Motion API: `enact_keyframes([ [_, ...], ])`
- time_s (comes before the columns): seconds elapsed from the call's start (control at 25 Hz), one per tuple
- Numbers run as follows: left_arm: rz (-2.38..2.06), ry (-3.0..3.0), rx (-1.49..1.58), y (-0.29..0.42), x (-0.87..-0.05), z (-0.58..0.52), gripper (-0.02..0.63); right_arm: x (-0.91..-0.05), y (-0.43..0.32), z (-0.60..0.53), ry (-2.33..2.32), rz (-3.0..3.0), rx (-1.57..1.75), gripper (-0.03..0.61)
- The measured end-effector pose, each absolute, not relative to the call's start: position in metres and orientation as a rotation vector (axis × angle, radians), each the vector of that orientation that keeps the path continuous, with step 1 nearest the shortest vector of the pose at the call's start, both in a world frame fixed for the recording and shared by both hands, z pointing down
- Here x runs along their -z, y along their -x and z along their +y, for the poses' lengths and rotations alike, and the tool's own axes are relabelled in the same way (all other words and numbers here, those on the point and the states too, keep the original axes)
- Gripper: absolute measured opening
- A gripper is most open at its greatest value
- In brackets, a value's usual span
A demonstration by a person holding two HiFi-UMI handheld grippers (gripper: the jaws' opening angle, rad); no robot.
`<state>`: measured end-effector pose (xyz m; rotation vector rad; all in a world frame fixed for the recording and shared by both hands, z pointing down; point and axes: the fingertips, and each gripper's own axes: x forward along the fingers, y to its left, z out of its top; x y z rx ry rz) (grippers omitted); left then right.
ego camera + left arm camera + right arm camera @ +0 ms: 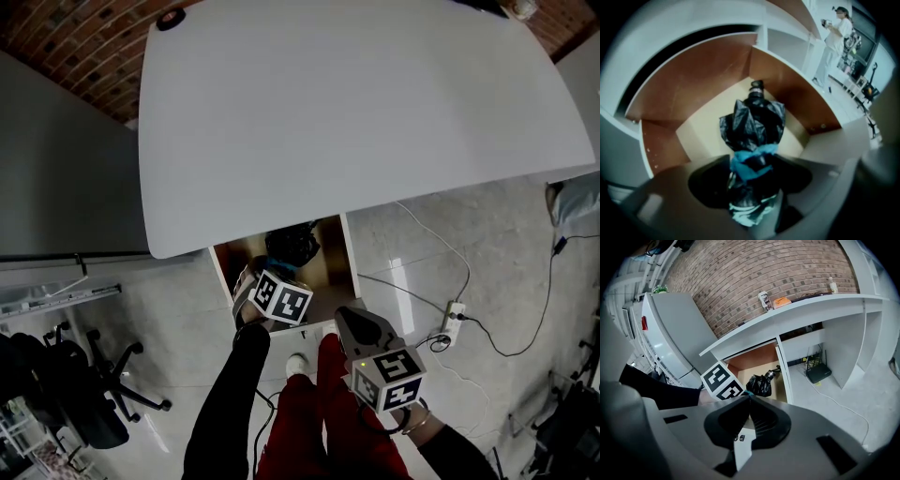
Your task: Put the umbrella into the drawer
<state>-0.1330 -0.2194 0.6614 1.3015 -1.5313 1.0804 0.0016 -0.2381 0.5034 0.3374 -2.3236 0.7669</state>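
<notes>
It looks like an office workroom: a broad white counter (356, 103), a red brick wall (754, 273), a black swivel chair (80, 394) (on castors), and a white power strip (454, 317) on the floor.

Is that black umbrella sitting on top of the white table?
No, the umbrella is inside the open drawer below the table edge.

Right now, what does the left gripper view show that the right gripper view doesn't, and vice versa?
Only the left gripper view: a person in white in the background, and the jaws of the left gripper, open either side of the folded black umbrella with its blue strap. Only the right gripper view: the red brick wall, a black router on the floor, the right gripper with jaws shut. Both: the umbrella lying in the open brown wooden drawer.
</notes>
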Motion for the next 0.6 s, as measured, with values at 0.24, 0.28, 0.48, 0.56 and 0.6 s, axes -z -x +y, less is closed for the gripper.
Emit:
enact_keyframes([
  [0.24,-1.571,-1.333,-1.009,0.13,-0.641,-0.214,0.264,-0.495,0.002,-0.229,-0.331,-2.333,-0.751,0.011],
  [0.28,-1.579,-1.341,-1.001,0.13,-0.637,-0.213,0.256,-0.493,0.003,-0.227,-0.333,-2.335,-0.749,0.011],
  [0.48,-1.636,-1.368,-0.918,0.129,-0.614,-0.212,0.233,-0.486,0.004,-0.226,-0.353,-2.346,-0.756,0.011],
  [0.56,-1.666,-1.372,-0.889,0.131,-0.604,-0.211,0.219,-0.482,0.005,-0.225,-0.362,-2.352,-0.754,0.011],
  [0.6,-1.675,-1.376,-0.874,0.131,-0.599,-0.21,0.211,-0.48,0.005,-0.225,-0.366,-2.356,-0.751,0.011],
])
